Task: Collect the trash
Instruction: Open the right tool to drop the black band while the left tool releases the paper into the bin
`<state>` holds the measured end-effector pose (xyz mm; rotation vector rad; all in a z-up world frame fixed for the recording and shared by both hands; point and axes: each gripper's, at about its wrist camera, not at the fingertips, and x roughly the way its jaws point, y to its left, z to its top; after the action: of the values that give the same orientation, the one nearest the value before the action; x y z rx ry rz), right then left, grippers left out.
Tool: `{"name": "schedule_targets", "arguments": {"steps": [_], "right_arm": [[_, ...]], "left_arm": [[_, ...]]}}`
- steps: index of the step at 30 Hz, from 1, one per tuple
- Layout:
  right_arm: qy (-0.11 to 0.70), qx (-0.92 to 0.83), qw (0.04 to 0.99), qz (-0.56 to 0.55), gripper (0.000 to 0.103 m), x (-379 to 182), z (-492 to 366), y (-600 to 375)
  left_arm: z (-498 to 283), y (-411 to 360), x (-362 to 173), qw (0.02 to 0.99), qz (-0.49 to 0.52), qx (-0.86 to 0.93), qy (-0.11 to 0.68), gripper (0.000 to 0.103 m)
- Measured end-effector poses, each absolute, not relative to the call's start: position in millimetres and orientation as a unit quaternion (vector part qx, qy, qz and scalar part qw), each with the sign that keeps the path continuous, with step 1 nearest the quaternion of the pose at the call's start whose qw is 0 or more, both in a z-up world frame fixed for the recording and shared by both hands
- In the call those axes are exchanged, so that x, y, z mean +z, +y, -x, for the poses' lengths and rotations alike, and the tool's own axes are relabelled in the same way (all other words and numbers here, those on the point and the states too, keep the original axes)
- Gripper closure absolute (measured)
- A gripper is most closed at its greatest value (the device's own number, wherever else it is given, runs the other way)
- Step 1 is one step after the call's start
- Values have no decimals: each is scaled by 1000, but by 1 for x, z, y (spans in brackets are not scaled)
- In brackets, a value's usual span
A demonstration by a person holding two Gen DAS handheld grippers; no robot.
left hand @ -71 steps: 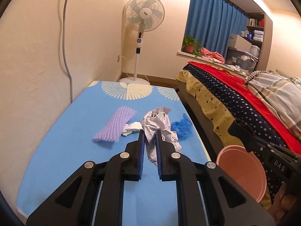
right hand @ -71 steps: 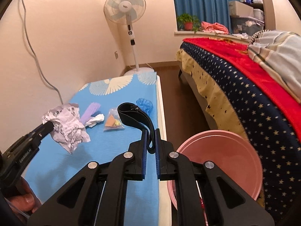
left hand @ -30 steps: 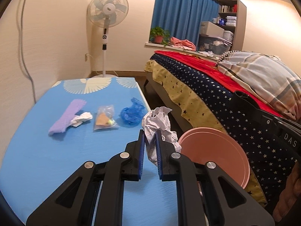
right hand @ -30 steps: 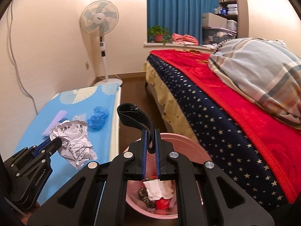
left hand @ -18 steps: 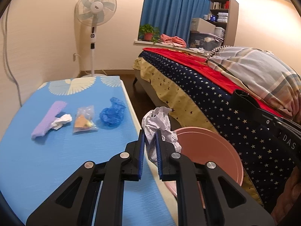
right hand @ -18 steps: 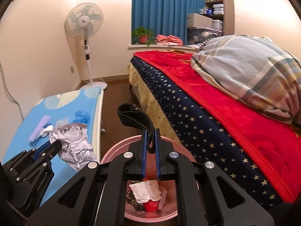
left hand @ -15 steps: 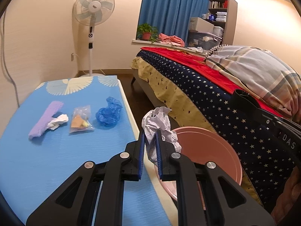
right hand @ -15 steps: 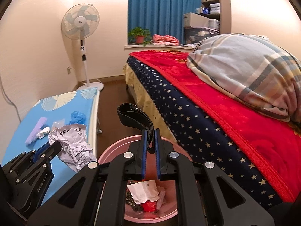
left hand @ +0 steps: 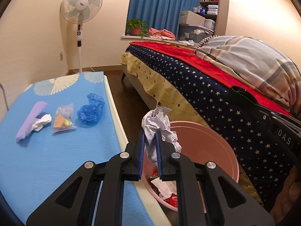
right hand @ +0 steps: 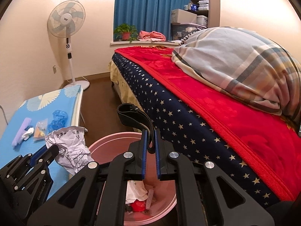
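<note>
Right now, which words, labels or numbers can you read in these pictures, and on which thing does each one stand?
"DAS": on the right gripper, cut off by the frame.
Printed characters on the crumpled paper in the left gripper: too small to read surely.
Grey lettering on the left gripper's body, right view: too blurred.
Fan hub label: too small.

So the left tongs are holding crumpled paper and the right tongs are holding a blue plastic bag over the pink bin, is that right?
Not quite. The right tongs hold a black strap, not a blue bag, as the right wrist view shows. The left tongs do hold crumpled paper, by the pink bin.
</note>
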<state>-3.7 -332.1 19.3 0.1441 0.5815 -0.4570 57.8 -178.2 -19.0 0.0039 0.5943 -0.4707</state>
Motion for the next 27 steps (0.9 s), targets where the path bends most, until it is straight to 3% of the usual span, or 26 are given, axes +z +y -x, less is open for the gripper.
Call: {"name": "schedule_targets", "arguments": {"steps": [21,27], "right_arm": [[293,-238,923,-71,95,11,-2,-338],[293,-242,922,-73,85,10,0,-341]], "left_arm": [[-60,-203,-30,916,0,-260,304,92],[-59,-206,-30,911,-2,-272,309,86]]}}
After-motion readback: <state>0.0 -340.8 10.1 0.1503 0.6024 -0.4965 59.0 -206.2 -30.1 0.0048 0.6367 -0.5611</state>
